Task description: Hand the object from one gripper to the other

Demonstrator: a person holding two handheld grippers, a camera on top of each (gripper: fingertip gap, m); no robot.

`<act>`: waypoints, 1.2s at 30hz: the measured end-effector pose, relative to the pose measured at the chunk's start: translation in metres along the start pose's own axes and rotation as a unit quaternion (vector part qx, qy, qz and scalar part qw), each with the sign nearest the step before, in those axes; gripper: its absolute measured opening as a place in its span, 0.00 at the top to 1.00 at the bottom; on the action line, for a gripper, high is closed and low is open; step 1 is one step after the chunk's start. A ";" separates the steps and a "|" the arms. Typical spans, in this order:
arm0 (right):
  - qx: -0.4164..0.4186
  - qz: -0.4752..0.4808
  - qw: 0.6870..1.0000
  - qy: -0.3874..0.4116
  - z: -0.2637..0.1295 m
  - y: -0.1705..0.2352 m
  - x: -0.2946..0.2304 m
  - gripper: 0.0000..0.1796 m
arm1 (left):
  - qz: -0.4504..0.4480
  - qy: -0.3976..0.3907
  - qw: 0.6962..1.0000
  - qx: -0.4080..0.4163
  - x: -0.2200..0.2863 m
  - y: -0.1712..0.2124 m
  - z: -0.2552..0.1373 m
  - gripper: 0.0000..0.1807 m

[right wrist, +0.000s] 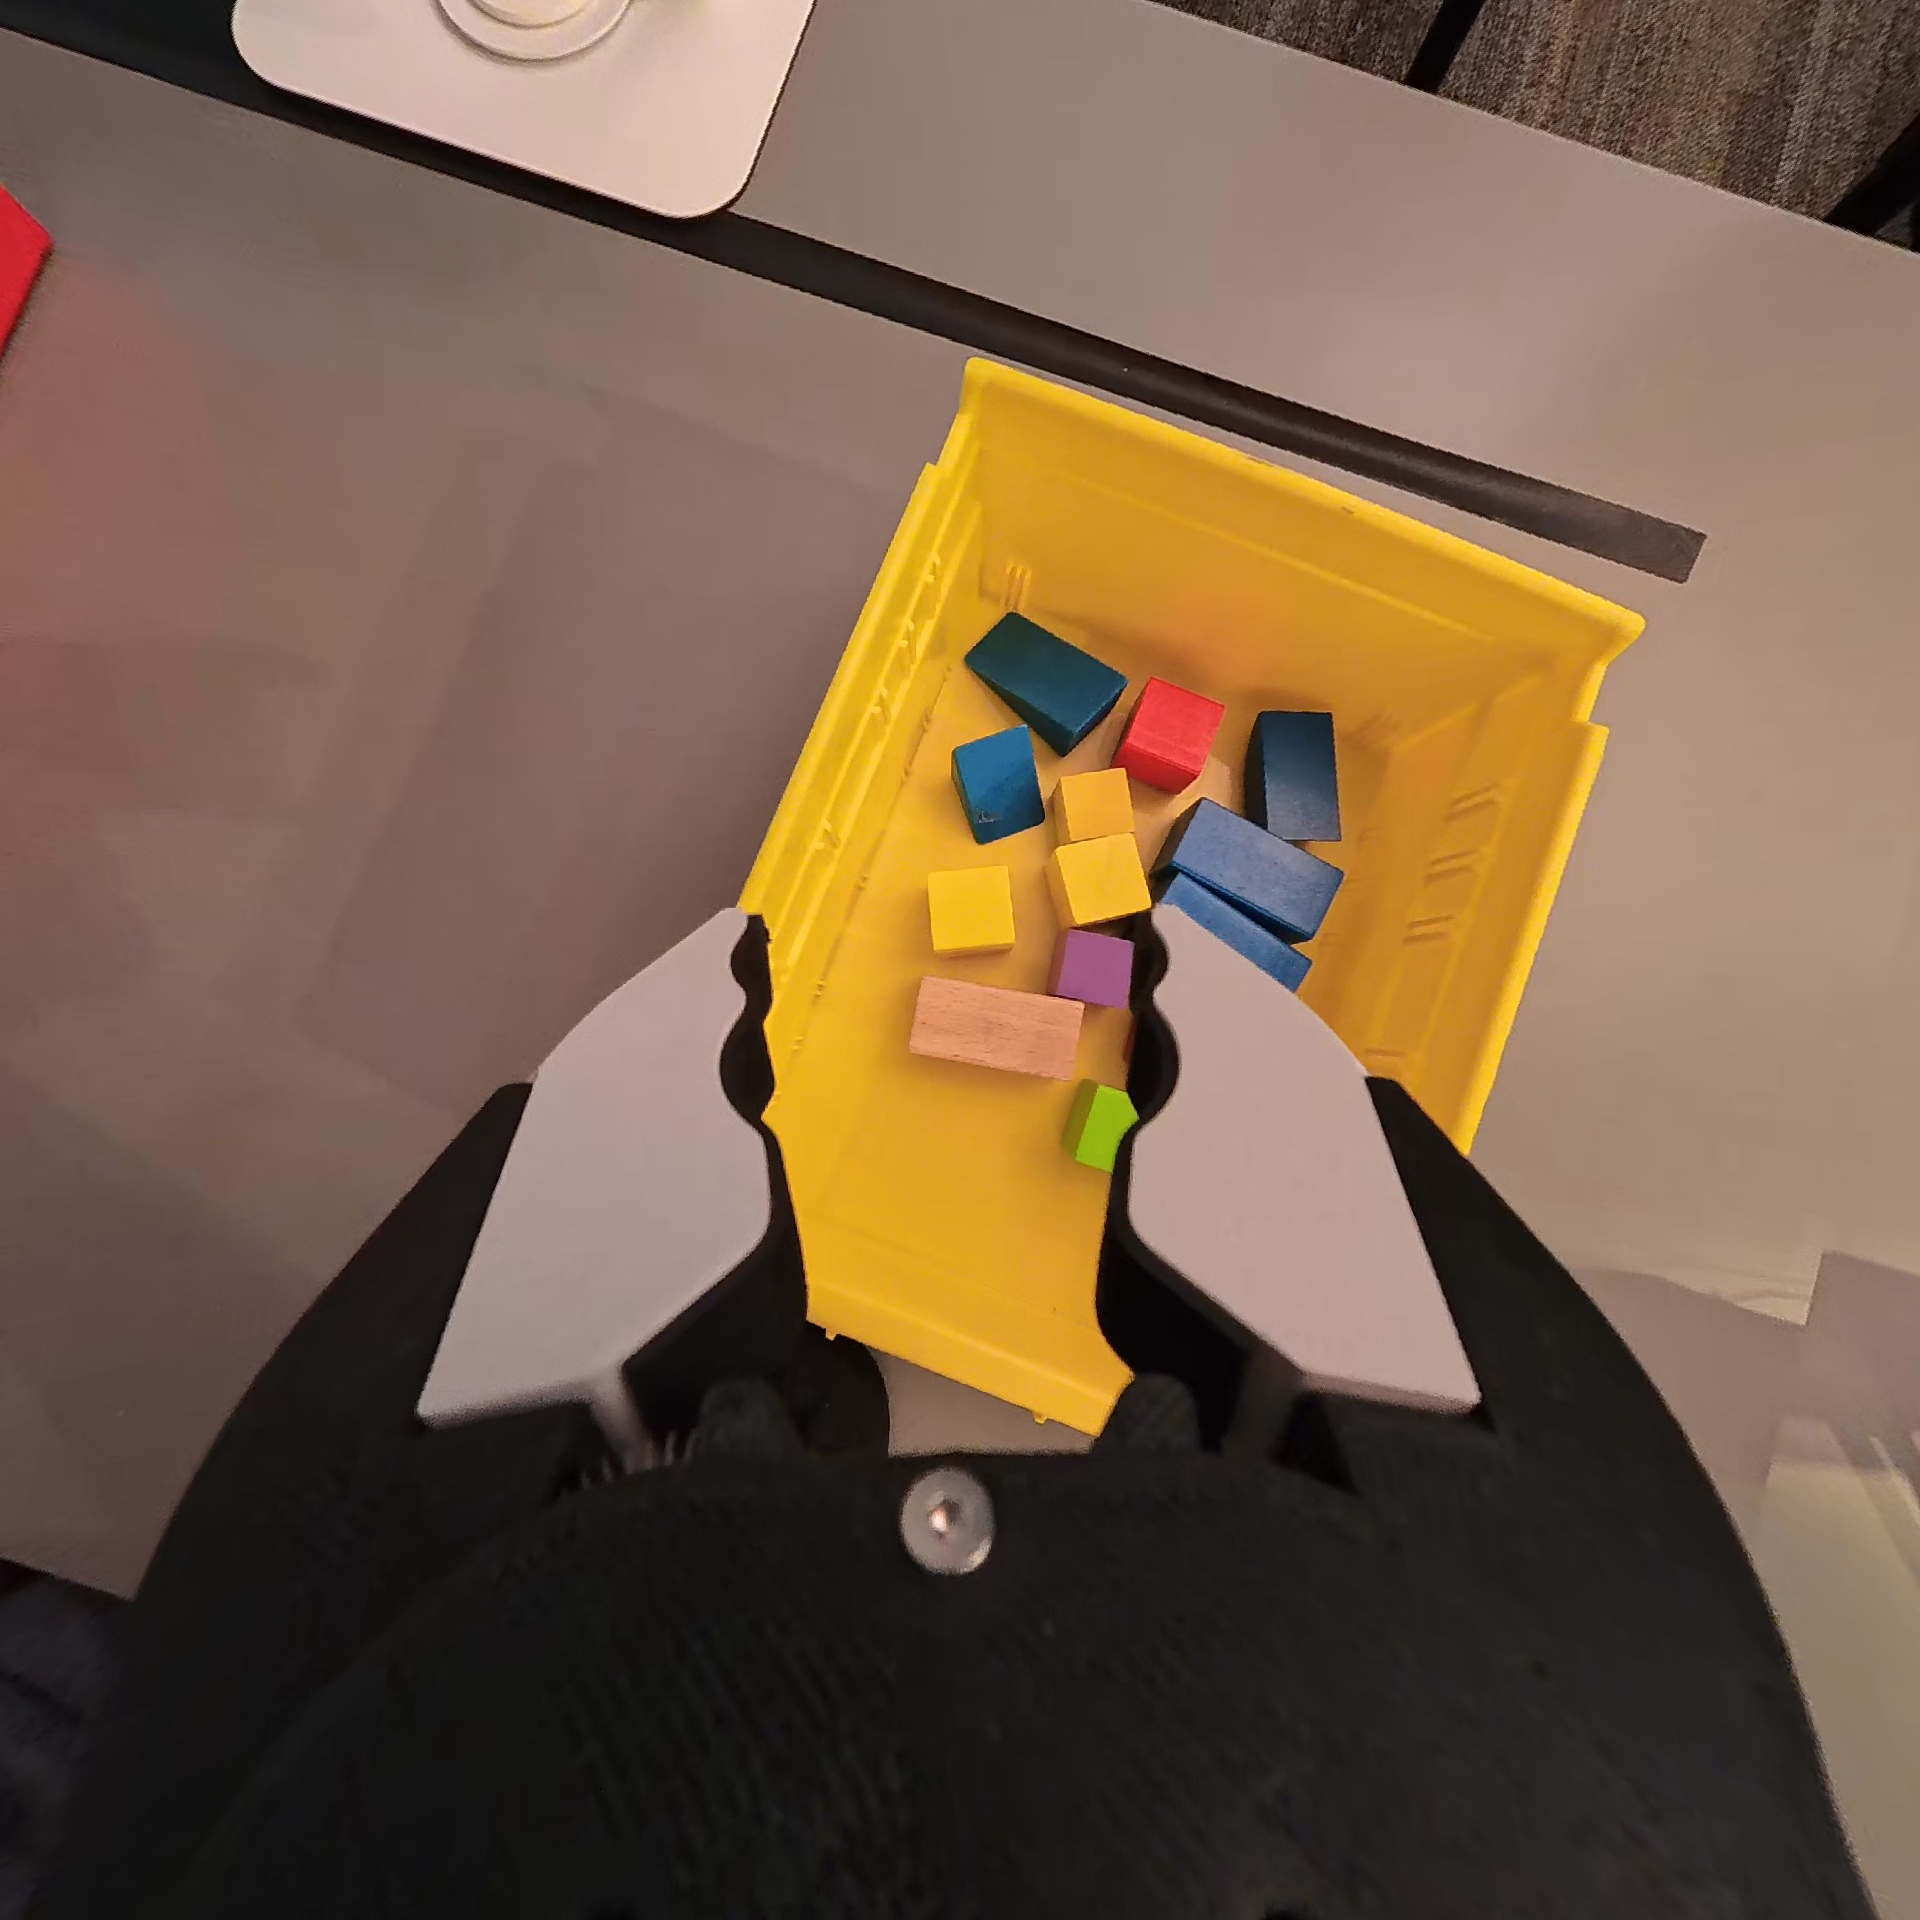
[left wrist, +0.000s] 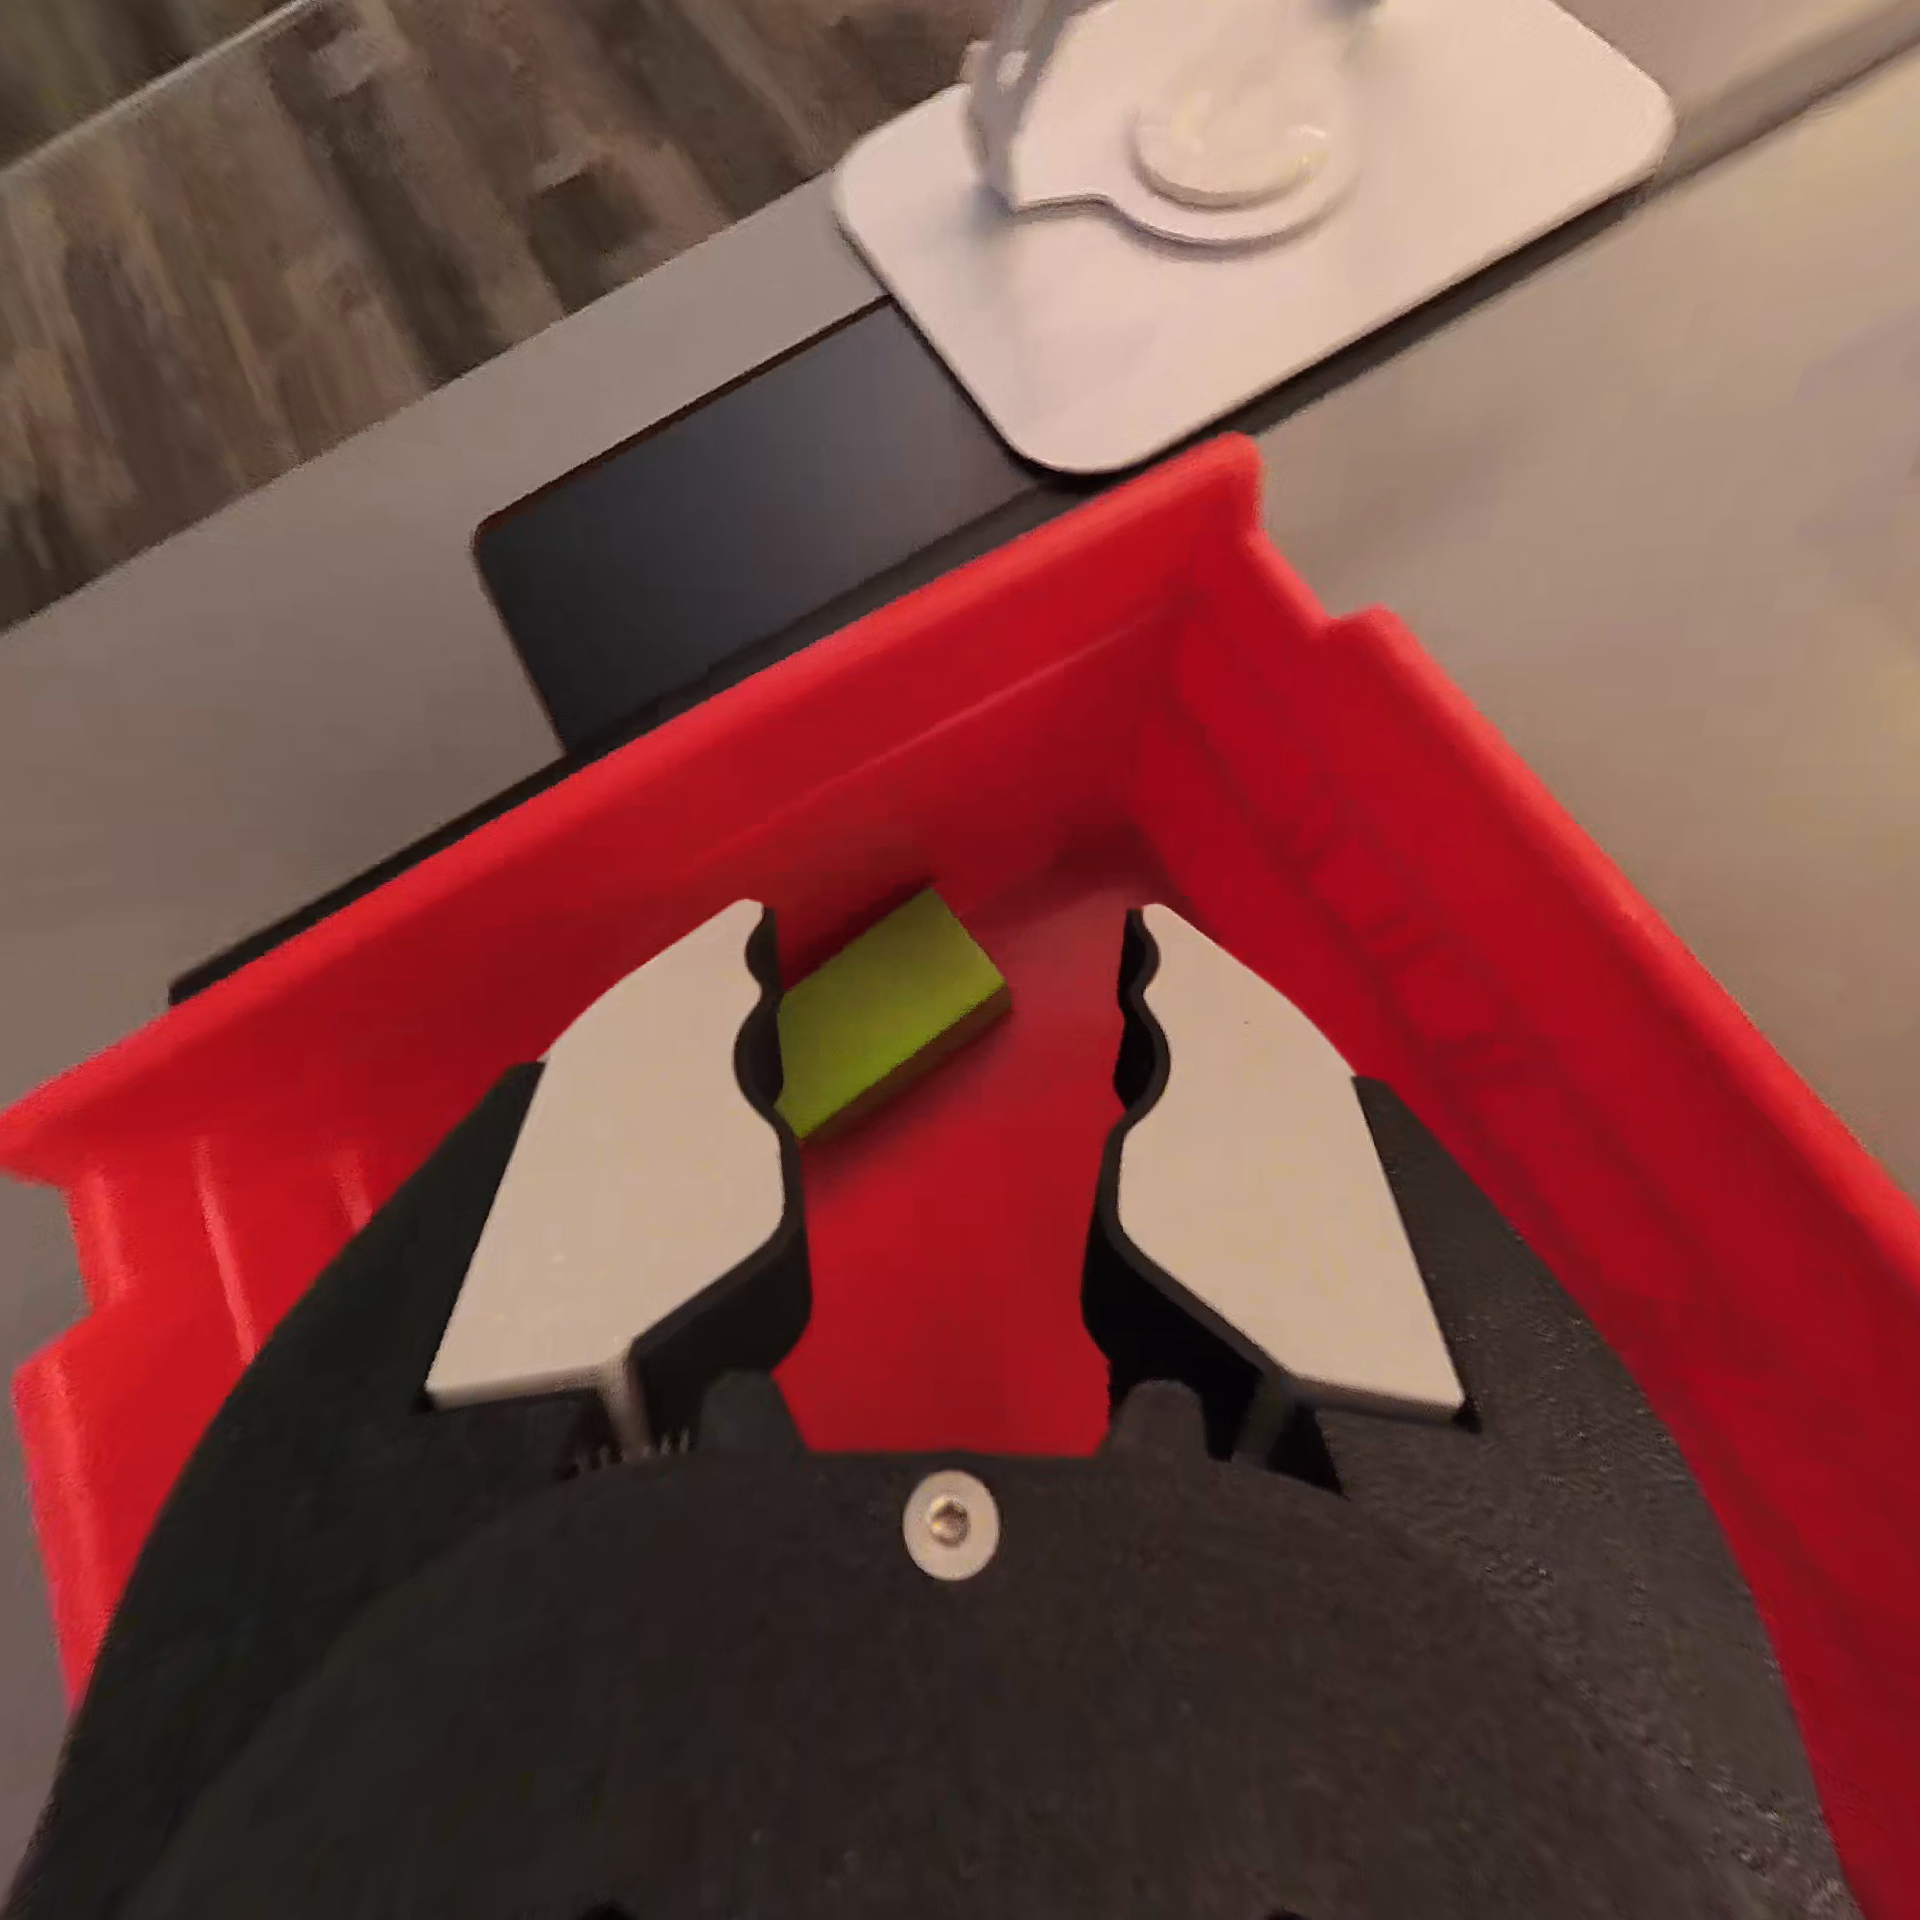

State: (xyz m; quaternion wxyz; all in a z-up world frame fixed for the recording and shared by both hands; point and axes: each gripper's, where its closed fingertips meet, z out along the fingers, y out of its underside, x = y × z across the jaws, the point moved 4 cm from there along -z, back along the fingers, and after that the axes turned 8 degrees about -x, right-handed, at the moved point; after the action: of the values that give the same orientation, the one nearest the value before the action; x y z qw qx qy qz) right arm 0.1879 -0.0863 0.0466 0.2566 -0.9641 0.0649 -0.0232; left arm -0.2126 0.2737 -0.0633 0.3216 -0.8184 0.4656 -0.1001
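The left tongs (left wrist: 945, 997) are spread wide apart and nothing is held between them. They are placed over a red bin (left wrist: 1299, 727), and a green block (left wrist: 883, 1013) is seen lying flat on the floor of this bin, just beside the left finger; if it is touched cannot be told.

The right tongs (right wrist: 951, 997) are also released and empty, above a yellow bin (right wrist: 1247, 540). In this bin many wooden blocks are kept: blue blocks (right wrist: 1252, 868), yellow cubes (right wrist: 1096, 878), a red cube (right wrist: 1169, 732), a purple cube (right wrist: 1091, 966), a plain wooden block (right wrist: 995, 1027) and a small green piece (right wrist: 1099, 1124) partly covered by the right finger.

Both bins are standing on a grey counter (right wrist: 416, 623). A white stand base (right wrist: 540, 125) is seen at the far edge of the counter. No readable writing is found.
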 end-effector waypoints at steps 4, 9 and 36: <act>-0.008 0.000 1.000 0.000 0.002 0.002 0.002 0.62 | 0.135 -0.011 0.991 -0.013 0.009 0.010 -0.003 0.69; -0.013 -0.004 1.000 -0.001 0.003 0.003 0.001 0.62 | 0.170 -0.063 0.983 -0.040 -0.001 0.020 0.002 0.69; -0.041 -0.018 0.999 0.007 0.010 0.006 -0.003 0.63 | 0.170 -0.019 0.978 -0.120 0.005 0.043 0.009 0.74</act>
State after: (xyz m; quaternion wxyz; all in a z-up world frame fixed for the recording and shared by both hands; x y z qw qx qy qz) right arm 0.1851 -0.0861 0.0344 0.2155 -0.9747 0.0502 -0.0320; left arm -0.2357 0.2583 -0.0977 0.2423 -0.7618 0.6002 0.0283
